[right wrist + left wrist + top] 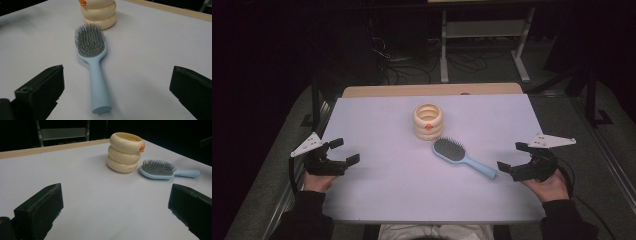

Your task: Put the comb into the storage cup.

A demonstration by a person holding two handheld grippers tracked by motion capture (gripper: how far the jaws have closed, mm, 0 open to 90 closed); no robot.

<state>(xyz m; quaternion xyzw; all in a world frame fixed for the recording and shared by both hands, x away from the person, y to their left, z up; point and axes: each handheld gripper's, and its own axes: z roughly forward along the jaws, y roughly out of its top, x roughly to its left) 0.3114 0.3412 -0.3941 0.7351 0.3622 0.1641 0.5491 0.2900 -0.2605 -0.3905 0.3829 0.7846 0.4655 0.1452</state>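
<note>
Right gripper [508, 157] waits wide open and empty at the table edge, left gripper [346, 151] likewise. From the right gripper view, the pale-blue plastic hairbrush [93, 62] lies handle-first between its jaws, just beside the cream ringed holder [100, 12]. Approach stage; next, ease forward and close on the handle.

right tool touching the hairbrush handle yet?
Apart. The right gripper view shows the right tool open, with bare table between each side and the hairbrush handle.
</note>
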